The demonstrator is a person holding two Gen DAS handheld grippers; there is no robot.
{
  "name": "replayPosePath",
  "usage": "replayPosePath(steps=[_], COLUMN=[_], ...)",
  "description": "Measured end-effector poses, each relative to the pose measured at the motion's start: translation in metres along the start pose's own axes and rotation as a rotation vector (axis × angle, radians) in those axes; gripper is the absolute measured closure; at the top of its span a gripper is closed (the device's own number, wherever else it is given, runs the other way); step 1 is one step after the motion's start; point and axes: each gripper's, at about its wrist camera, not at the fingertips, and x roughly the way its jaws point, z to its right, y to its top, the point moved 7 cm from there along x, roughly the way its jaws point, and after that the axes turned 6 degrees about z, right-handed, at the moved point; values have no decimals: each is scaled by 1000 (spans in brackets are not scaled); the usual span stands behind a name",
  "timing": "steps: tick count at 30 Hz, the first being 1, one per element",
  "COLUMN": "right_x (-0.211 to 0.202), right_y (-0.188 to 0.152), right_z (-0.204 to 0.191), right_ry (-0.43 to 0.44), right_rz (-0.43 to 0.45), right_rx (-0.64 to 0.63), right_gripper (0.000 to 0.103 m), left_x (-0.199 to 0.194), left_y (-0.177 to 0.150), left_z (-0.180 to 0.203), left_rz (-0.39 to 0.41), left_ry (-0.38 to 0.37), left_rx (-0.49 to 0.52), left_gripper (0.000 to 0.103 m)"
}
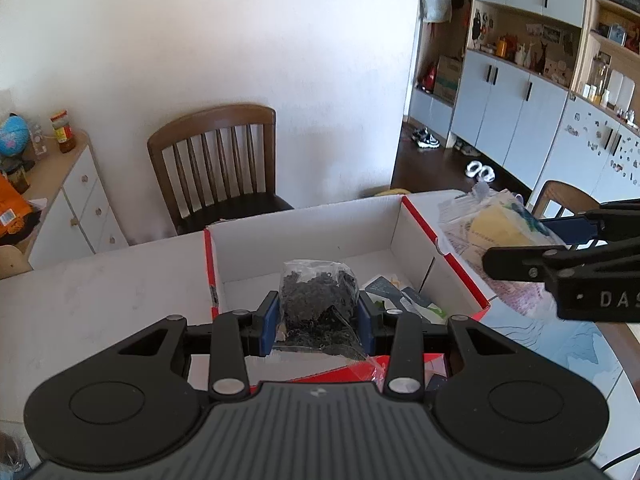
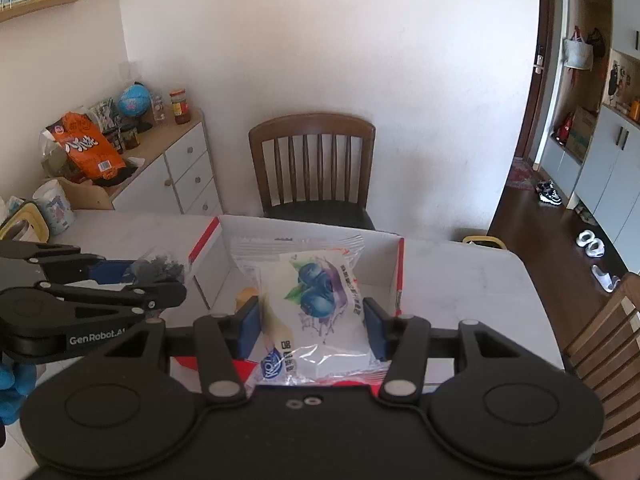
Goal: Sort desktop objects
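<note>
Two pairs of tongs each carry a packet above the open cardboard box (image 1: 416, 236), so the step in hand looks like delivery into it. The left tongs (image 1: 318, 320) are narrowed onto a clear bag of small black bits (image 1: 318, 296), their blue pads pressing its sides. The right tongs (image 2: 314, 326) stand somewhat wider, closed on a snack packet (image 2: 316, 300) printed with blueberries, its crinkled wrapper bulging between the pads. Beyond and below the left tongs, the box floor already holds a few flat packets (image 1: 404, 300). Next, each pair probably needs lowering over a bare part of the box and easing apart; the light wrappers may cling to the pads.
</note>
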Motion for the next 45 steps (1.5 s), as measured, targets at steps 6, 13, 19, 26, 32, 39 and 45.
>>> replayPosePath(steps=[6,13,19,26,32,39,45], right_x=[25,52,76,103,125,147,164], right_y=[3,5,3,0,-5,-7,-9], right_z=[9,19,27,31,32,27,20], right_ry=[-11,-20,-27,-33,-28,-23,-17], right_rz=[-25,-45,-72,-98,-128,-154,-169], right_rx=[3,-6,0,-9,-11,-13,-15], right_gripper=[51,51,51,51,51,51,51], left_x=[25,56,76,102,122,142,158], left_y=[3,-1,-4,-8,-21,-33,-44], left_z=[-2,-4,-7,-8,-6,-12,-14], left_rz=[-44,-105,-137,-189,-254,-320,-372], left_ry=[-5,9,32,35,19,23,32], left_rx=[4,27,32,52,68,60,75], left_gripper=[65,65,65,65,65,65,65])
